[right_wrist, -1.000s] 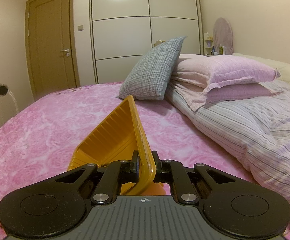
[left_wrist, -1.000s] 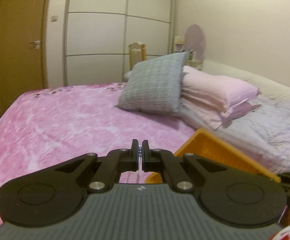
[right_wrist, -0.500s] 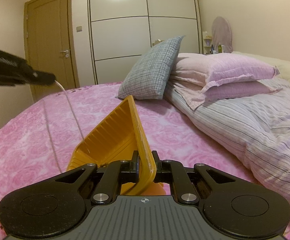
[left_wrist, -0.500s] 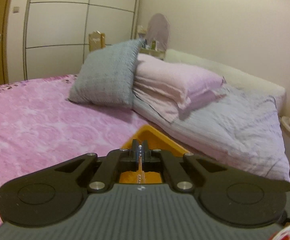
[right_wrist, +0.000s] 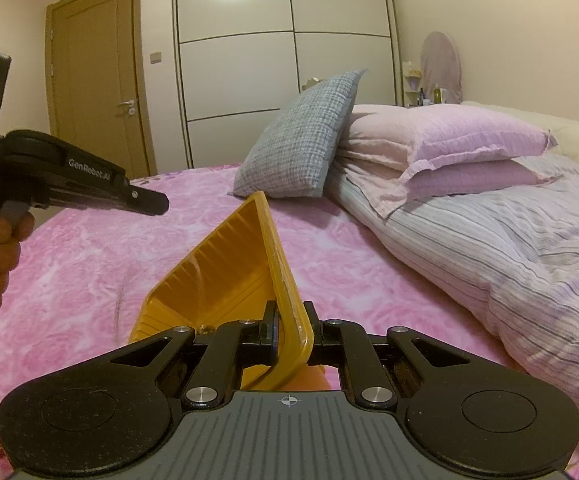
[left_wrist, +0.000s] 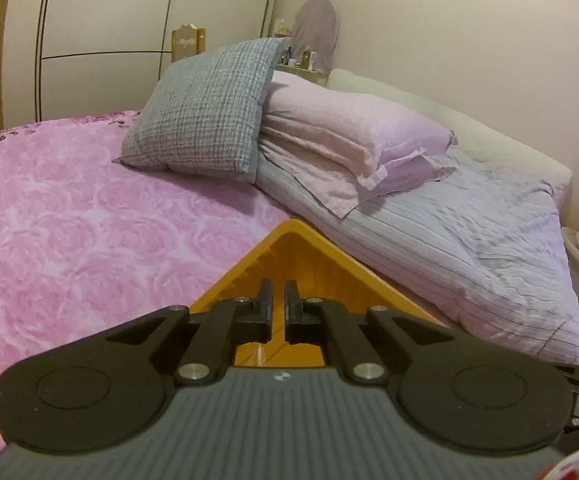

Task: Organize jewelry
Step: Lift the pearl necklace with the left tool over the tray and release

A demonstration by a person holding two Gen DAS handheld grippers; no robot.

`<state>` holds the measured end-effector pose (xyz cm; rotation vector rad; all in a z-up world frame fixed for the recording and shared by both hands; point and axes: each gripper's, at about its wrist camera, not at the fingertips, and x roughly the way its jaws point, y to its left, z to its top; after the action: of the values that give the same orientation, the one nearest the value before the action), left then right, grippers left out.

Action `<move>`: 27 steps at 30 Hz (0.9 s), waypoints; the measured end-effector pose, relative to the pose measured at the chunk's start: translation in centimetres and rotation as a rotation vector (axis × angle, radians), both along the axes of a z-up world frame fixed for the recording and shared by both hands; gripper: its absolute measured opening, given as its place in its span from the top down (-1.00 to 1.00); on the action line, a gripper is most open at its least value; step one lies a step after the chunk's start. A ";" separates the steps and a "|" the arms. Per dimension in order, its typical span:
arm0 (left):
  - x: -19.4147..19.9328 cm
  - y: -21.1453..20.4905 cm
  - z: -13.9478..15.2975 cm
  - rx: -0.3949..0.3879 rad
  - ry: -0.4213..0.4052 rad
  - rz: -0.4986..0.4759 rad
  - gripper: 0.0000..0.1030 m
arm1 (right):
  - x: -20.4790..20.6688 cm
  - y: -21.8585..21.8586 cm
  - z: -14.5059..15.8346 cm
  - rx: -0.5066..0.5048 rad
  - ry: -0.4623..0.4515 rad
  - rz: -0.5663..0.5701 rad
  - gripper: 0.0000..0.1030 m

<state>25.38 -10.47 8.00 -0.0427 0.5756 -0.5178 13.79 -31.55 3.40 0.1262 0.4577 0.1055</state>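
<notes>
1. Bedroom; bed with a pink rose-pattern bedspread, pillows behind.
2. Right tongs clenched on the side wall of the orange ribbed plastic tray, holding it tilted above the bedspread.
3. Left tongs poised over the tray's open mouth, all but clenched; only a thin slit shows, with nothing visible in it.
4. Jewelry: a faint pale streak against the tray's ribs, maybe a thin chain; too blurred to confirm.
5. Doing it well: keep the tray steady, keep the left tips inside the rim, and release low so the chain can't slide out.
</notes>
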 end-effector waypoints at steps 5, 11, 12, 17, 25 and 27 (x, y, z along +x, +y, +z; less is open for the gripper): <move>-0.3 1.2 0.4 -0.004 -0.008 0.017 0.91 | 0.0 0.0 0.0 -0.001 0.000 0.000 0.79; -1.8 5.9 0.8 0.000 -0.019 0.104 0.81 | 0.0 0.0 0.0 0.001 -0.001 0.000 0.79; -2.1 7.0 0.7 0.003 -0.015 0.122 0.81 | 0.0 -0.1 -0.1 0.001 -0.001 -0.001 0.79; -4.2 12.4 -0.3 0.027 0.007 0.229 0.73 | -0.1 0.0 -0.1 0.000 -0.001 0.001 0.79; -8.7 17.7 -4.0 0.087 0.074 0.312 0.72 | -0.1 0.0 -0.1 -0.005 -0.003 0.000 0.79; -9.9 18.2 -5.1 0.094 0.093 0.316 0.72 | 0.0 0.0 -0.1 -0.005 -0.003 0.000 0.79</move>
<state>15.50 7.77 2.92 -0.0670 0.6694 -0.1821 13.75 -31.56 3.32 0.1213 0.4551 0.1049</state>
